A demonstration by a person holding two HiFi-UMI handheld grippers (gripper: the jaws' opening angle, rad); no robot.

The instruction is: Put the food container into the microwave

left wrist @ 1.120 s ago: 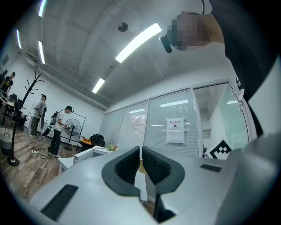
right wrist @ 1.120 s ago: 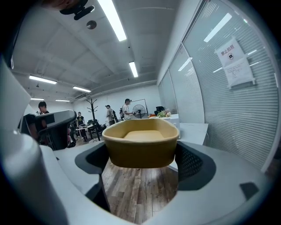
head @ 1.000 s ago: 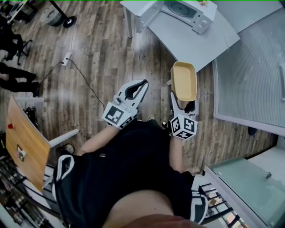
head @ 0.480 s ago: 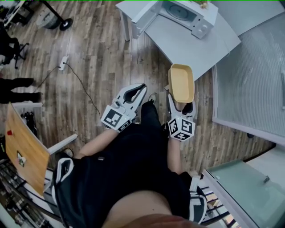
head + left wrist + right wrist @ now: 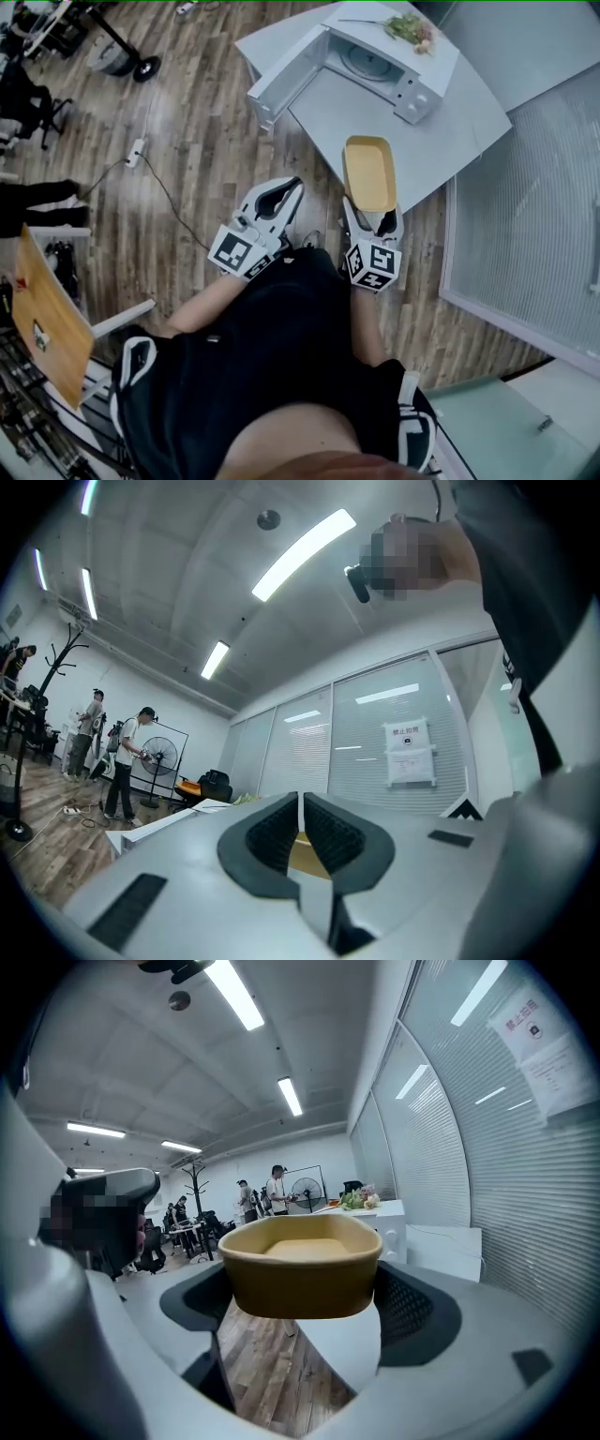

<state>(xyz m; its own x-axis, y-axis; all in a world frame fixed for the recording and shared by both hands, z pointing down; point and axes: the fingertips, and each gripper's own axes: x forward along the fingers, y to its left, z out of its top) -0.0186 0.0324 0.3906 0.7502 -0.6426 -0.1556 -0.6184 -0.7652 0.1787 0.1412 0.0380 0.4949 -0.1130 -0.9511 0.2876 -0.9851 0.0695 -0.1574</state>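
Note:
A tan rectangular food container [image 5: 369, 173] [image 5: 302, 1265] is held out level over the near edge of the white table [image 5: 403, 131], with my right gripper [image 5: 372, 214] [image 5: 305, 1312] shut on its near end. The white microwave [image 5: 361, 61] stands on the table's far part, its door [image 5: 283, 79] swung open to the left and the turntable visible inside. My left gripper [image 5: 279, 195] [image 5: 300, 829] hangs over the wood floor beside the right one, its jaws pressed together with nothing between them.
Some greens [image 5: 409, 28] lie on top of the microwave. A power strip and cable [image 5: 139, 148] run across the floor at left. A glass partition with blinds [image 5: 534, 187] stands right of the table. An orange-topped side table [image 5: 42, 314] sits at lower left. People [image 5: 122, 761] stand far off.
I have stepped closer to the table: the microwave and table have slid down and into fuller view. The container, still held, now reaches over the table's near edge.

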